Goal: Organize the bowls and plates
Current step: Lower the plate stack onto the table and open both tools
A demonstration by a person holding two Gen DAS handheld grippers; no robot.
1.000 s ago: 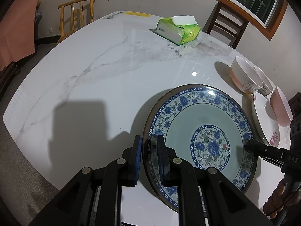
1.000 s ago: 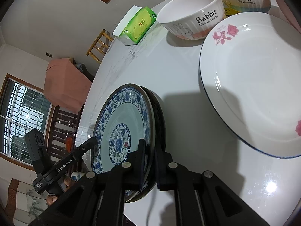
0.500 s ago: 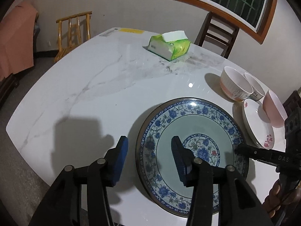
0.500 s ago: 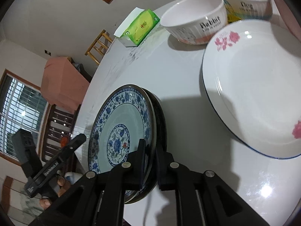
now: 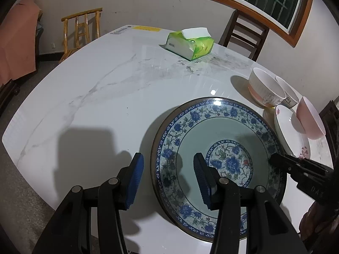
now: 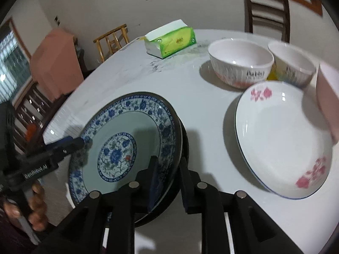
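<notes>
A big blue-and-white floral plate with a dark outer rim lies on the white marble table. My left gripper straddles its near-left rim. Its blue pads stand well clear of the rim and the jaws are still opening. My right gripper straddles the opposite rim with its jaws opening too, the edge loose between the pads. In the left wrist view, one right gripper finger shows over the plate's right edge. A white plate with pink flowers lies to the right.
Behind the flowered plate stand a "Rabbit" bowl, a second printed bowl and a pink bowl. A green tissue pack sits at the far side. Wooden chairs ring the table.
Both grippers were shut on the floral plate's rim; both have let go and spread their jaws. The right wrist has rolled, so its view now sits level.
</notes>
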